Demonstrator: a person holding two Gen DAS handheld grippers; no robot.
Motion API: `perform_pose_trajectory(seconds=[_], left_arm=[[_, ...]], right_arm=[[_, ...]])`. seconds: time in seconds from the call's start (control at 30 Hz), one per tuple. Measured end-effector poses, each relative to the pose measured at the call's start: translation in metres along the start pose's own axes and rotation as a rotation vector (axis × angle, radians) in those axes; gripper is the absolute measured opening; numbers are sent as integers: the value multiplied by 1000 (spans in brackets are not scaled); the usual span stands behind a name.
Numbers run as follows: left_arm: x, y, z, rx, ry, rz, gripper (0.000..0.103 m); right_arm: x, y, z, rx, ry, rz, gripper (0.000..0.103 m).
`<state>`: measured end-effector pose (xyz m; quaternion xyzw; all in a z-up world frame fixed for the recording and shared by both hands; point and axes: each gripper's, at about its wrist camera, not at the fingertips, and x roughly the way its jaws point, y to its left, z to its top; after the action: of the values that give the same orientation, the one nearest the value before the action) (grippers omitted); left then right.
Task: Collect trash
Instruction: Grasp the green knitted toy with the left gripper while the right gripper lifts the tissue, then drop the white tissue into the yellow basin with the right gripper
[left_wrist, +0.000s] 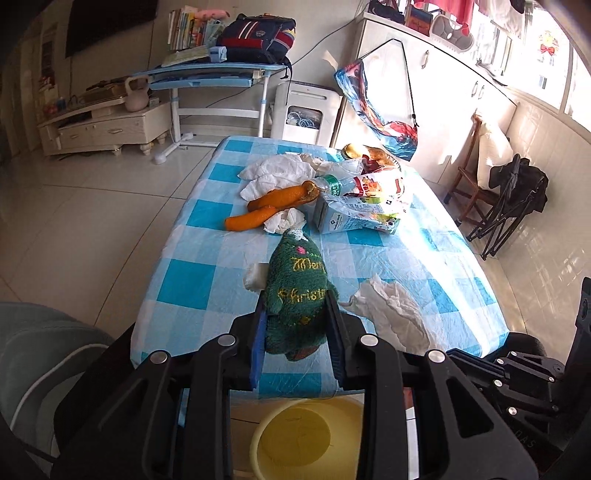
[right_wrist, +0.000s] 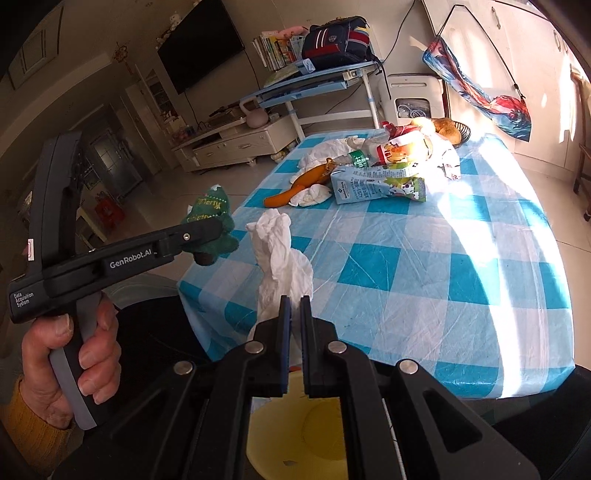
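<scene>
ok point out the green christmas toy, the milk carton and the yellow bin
green toy (left_wrist: 297, 291), left wrist view, on the stitched lettering on its front
milk carton (right_wrist: 373, 186), right wrist view, on the blue side panel
yellow bin (left_wrist: 295, 435), left wrist view, on its inside bottom

Desk cloth (left_wrist: 207, 273) was checked blue and white. Plush toy (left_wrist: 297, 291) was dark green with yellow stitched lettering. Peels (left_wrist: 280, 197) were orange; tissues (right_wrist: 280, 254) white. Carton (right_wrist: 376, 184) was pale blue with green print. Basin (left_wrist: 295, 439) was yellow. Gripper (right_wrist: 294, 306) was black with blue pads (right_wrist: 284, 314).
</scene>
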<state>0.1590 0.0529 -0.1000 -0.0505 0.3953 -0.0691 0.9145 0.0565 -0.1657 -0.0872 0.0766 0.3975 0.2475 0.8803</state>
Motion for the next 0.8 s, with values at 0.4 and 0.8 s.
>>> perform_pose_trajectory(seconds=[0.4, 0.8], left_arm=[[-43, 2, -18, 3, -44, -9, 28], [-65, -11, -35, 34, -58, -28, 28]], right_arm=[[16, 17, -52, -61, 209, -2, 7], [41, 13, -85, -60, 310, -36, 36]])
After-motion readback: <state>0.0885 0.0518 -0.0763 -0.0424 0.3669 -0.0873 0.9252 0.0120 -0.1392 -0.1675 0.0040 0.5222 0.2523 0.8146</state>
